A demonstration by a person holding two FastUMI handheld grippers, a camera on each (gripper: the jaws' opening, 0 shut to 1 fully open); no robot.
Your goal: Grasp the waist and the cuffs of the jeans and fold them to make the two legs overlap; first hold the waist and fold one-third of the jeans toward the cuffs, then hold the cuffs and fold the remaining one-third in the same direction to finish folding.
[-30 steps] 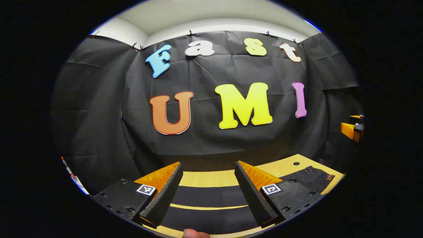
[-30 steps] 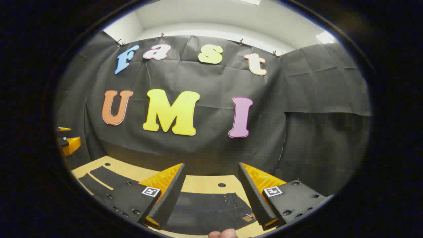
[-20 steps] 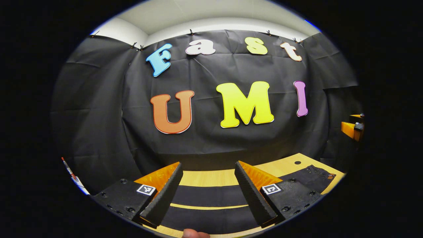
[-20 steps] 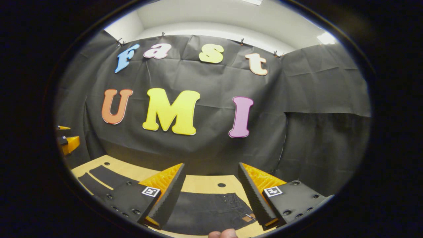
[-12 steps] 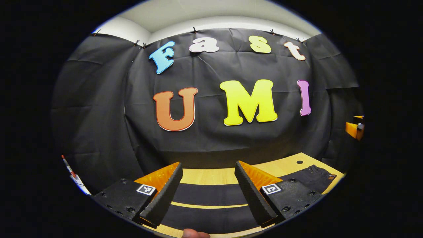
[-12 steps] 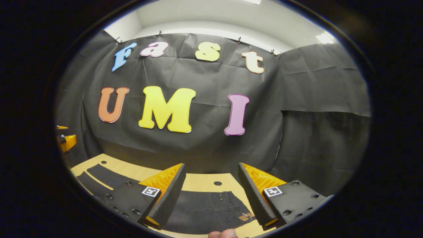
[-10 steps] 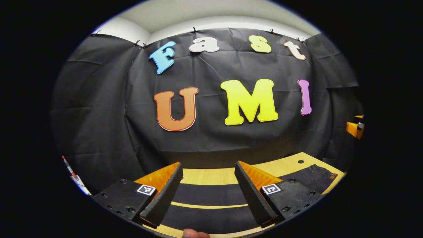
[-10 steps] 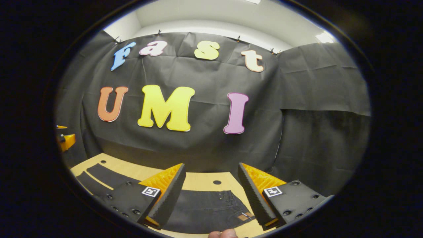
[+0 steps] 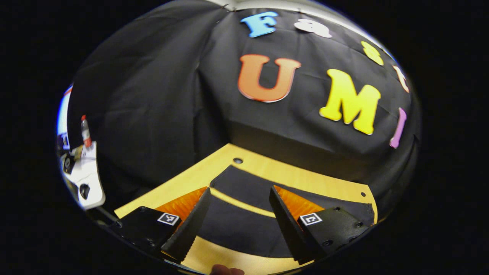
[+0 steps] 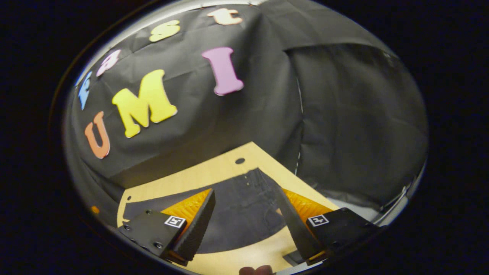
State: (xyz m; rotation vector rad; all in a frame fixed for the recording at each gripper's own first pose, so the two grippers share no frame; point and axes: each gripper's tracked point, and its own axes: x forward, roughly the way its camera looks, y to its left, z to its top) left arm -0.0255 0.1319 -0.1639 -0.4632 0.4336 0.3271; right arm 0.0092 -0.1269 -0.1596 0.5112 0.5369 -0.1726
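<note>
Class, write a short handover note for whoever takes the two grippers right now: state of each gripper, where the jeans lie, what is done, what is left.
Left gripper: open, holding nothing, above the leg end of the jeans.
Right gripper: open, holding nothing, above the waist end.
The jeans lie flat on the wooden table, legs side by side with a gap between.
Done: nothing folded yet.
Left: overlap the legs, fold waist third, then cuff third.

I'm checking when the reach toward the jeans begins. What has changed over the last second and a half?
Both grippers have tipped downward and swung apart. The left gripper now looks down on the dark jeans' two leg ends on the light wooden table; the right gripper looks down on the waist end. Both stay open, holding nothing, and the jeans still lie flat and unfolded.
</note>
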